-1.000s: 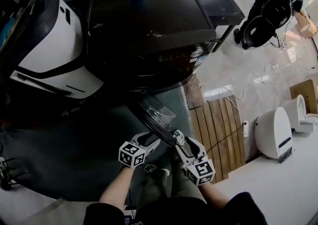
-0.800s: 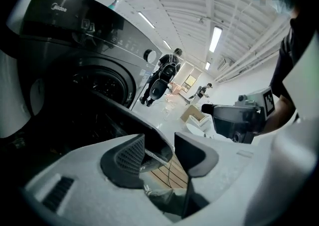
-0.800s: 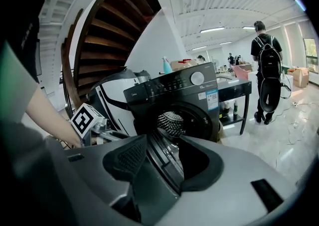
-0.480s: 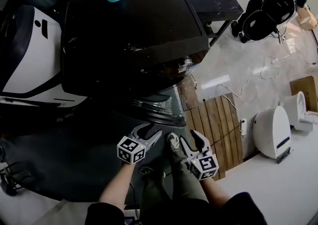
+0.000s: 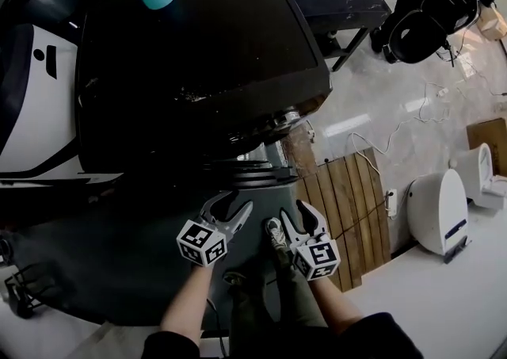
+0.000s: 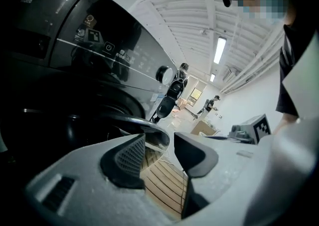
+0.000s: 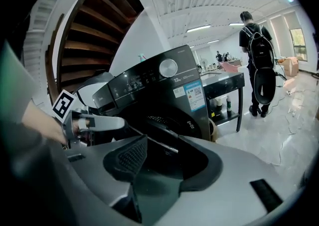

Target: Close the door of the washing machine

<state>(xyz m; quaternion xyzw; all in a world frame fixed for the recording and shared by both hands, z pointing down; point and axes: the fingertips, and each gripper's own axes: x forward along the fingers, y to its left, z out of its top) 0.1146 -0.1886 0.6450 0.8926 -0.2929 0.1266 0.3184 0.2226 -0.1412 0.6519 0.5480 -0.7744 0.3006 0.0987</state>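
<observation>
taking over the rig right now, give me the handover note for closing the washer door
Left gripper: jaws apart, nothing between them, not touching the door.
Right gripper: jaws apart and closing a little, nothing between them, also off the door.
Washing machine: straight ahead of both grippers. Its door sits low on the front, swung most of the way in but seemingly not flush yet.
Done: door nearly closed, by the look of it.
Left: probably one more push to seat the door fully. Whether it has latched can't be told from here.
</observation>
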